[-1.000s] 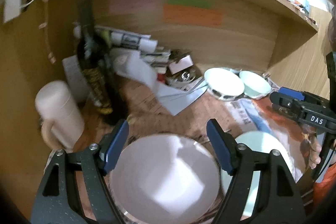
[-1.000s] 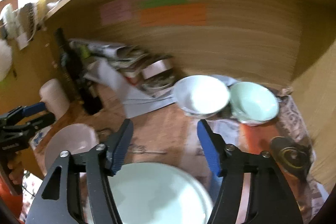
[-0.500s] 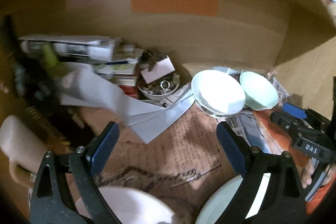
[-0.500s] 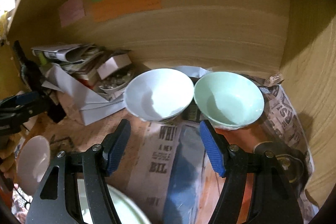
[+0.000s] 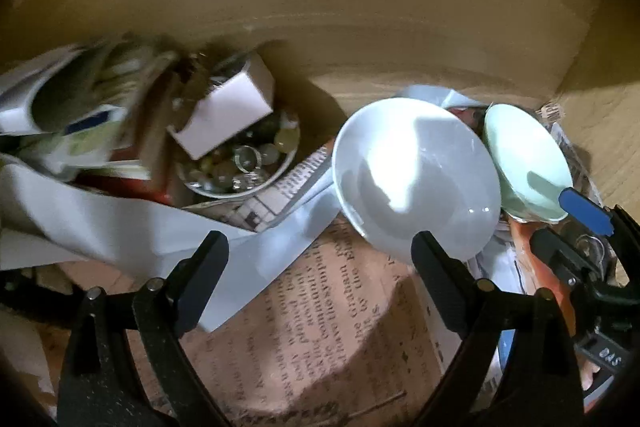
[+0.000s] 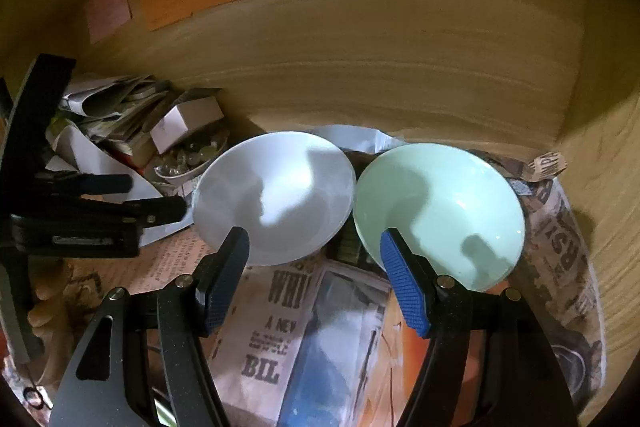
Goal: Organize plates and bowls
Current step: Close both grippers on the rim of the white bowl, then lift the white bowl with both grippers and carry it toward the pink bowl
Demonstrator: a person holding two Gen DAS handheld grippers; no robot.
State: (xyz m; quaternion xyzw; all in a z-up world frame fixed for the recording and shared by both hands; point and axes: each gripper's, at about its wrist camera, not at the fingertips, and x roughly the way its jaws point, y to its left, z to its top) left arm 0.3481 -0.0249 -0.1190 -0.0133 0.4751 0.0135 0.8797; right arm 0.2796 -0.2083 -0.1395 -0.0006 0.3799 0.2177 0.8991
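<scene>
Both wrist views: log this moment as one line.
left gripper: closing, nothing between jaws | right gripper: open, empty | white bowl beside green bowl on newspaper | neither held

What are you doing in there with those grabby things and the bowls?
A person is tidying bowls inside a wooden cupboard lined with newspaper, one hand-held gripper in each hand. Neither holds anything. The left hand-held gripper points at the near rim of the white bowl, and its jaws are closing slightly with nothing between them. The right hand-held gripper is open, just in front of the gap between that bowl and the mint-green bowl beside it. A small dish of marbles sits to the left.
</scene>
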